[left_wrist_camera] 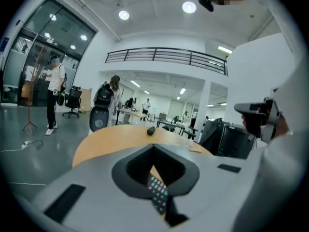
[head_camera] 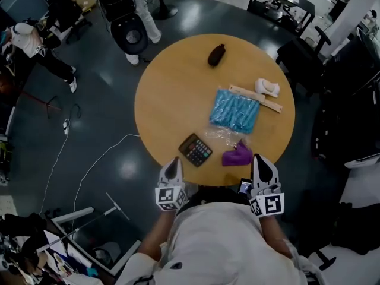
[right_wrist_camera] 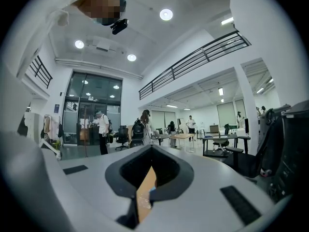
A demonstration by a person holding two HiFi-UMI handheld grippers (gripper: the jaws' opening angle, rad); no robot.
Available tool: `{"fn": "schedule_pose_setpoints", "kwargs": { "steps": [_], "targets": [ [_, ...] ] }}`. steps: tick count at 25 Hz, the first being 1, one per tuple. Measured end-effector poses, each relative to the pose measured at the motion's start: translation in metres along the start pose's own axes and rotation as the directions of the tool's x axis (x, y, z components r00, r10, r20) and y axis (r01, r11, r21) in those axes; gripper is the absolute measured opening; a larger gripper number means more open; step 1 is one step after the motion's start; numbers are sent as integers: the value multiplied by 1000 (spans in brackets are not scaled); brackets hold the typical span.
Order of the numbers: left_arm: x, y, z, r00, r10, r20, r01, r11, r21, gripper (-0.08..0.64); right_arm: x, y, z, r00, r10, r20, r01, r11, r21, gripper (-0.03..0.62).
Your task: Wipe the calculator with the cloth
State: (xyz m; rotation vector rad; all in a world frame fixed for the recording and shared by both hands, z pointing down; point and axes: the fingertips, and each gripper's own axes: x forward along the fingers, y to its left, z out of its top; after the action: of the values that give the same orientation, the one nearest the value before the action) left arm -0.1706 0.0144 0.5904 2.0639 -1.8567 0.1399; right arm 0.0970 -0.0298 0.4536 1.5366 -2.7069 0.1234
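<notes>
The black calculator [head_camera: 195, 149] lies near the front edge of the round wooden table [head_camera: 172, 94]. Just right of it sits a crumpled purple cloth [head_camera: 237, 155]. My left gripper [head_camera: 173, 162] is shut and empty at the table's edge, just short of the calculator. My right gripper [head_camera: 259, 160] is also shut and empty, at the edge right of the cloth. In the left gripper view the left gripper [left_wrist_camera: 154, 153] points across the table, and the calculator's [left_wrist_camera: 157, 193] keys show in the slit between its closed jaws. The right gripper [right_wrist_camera: 151, 151] view shows only a strip of tabletop there.
On the table lie a blue packet [head_camera: 235, 111], clear wrapping [head_camera: 222, 135], a wooden strip [head_camera: 256, 98], a white object [head_camera: 267, 87] and a black object [head_camera: 216, 54]. A person [head_camera: 139, 16] stands beyond the far edge. Black chairs [head_camera: 303, 55] stand at the right, and cables [head_camera: 89, 171] run over the floor at the left.
</notes>
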Motion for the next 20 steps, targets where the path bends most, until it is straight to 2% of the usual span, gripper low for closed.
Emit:
{"fn": "schedule_pose_setpoints", "kwargs": {
  "steps": [2, 3, 4, 6, 8, 10, 14, 20],
  "targets": [
    [20, 22, -30, 995, -11, -101, 9, 1000, -22, 6, 7, -3, 0, 1000, 12, -3, -12, 1000, -3, 15],
    [32, 30, -48, 985, -38, -169, 31, 999, -43, 8, 10, -3, 0, 1000, 17, -5, -17, 1000, -4, 15],
    [44, 37, -65, 967, -81, -243, 66, 995, -71, 11, 13, -4, -1, 1000, 23, -7, -23, 1000, -5, 15],
    [66, 46, -92, 912, -171, -373, 137, 984, -117, 52, 17, -3, -5, 999, 32, -16, -32, 999, -5, 15],
    [88, 60, -106, 868, -197, -456, 163, 980, -114, 99, 20, -4, -10, 999, 33, -32, -34, 999, -3, 15],
    [105, 71, -119, 829, -196, -524, 173, 980, -94, 143, 21, -6, -13, 999, 31, -44, -31, 1000, -5, 15],
    [121, 67, -143, 717, -274, -641, 268, 957, -109, 166, 21, -11, -19, 997, 19, -70, -20, 1000, -16, 15],
    [131, 49, -166, 619, -342, -707, 352, 926, -138, 167, 24, -20, -26, 996, 2, -90, -3, 1000, -11, 15]
  ]
}}
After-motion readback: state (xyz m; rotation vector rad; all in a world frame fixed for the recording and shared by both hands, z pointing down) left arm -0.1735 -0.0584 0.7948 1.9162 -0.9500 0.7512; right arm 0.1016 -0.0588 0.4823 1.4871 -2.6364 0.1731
